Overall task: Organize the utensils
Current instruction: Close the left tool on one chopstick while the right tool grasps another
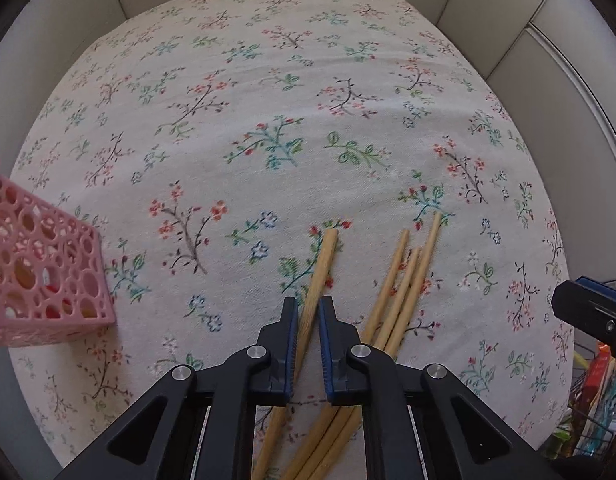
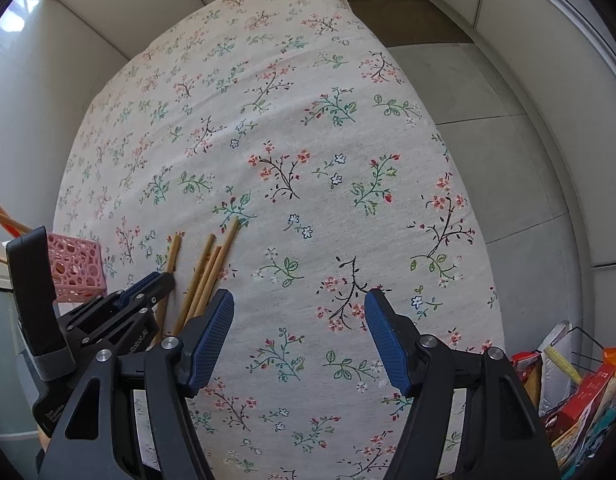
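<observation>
So my left gripper (image 1: 308,312) was pinched down on one wooden chopstick (image 1: 321,264) lying on the floral tablecloth (image 1: 268,100), with three more chopsticks (image 1: 407,280) just beside it. Right gripper (image 2: 300,312) hung wide open, holding nothing. The pink basket (image 1: 40,268) sat off to the left

The pink perforated plastic basket (image 1: 44,276) runs off the left edge, the loose wooden chopsticks (image 1: 403,292) vanish beneath the black left gripper (image 1: 308,310), and the colourful packets (image 2: 587,392) at the right edge stay unreadable.
</observation>
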`<action>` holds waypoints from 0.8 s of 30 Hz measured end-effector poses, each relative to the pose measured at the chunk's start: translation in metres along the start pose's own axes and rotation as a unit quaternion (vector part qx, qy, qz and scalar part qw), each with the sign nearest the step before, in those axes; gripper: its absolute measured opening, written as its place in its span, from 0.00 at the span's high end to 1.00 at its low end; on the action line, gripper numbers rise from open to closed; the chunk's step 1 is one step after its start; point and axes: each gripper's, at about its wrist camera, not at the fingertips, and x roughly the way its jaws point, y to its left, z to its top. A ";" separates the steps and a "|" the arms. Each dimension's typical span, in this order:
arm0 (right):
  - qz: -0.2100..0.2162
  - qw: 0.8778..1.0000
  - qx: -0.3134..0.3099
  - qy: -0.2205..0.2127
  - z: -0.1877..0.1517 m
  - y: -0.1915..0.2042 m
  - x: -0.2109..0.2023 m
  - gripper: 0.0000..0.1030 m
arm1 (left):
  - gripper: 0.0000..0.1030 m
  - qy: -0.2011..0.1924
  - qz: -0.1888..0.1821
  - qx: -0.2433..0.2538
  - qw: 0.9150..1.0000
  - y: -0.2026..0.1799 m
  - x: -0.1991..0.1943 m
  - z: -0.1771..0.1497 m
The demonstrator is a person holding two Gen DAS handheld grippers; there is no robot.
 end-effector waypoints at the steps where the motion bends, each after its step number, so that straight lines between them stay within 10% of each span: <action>1: -0.001 1.000 -0.001 0.001 0.001 0.002 0.002 0.31 | 0.90 0.007 -0.005 -0.003 1.000 0.004 0.000 -0.001; 24: 0.014 1.000 0.006 0.018 0.024 0.033 0.041 0.31 | 0.92 -0.063 -0.050 -0.031 0.996 0.029 -0.043 -0.007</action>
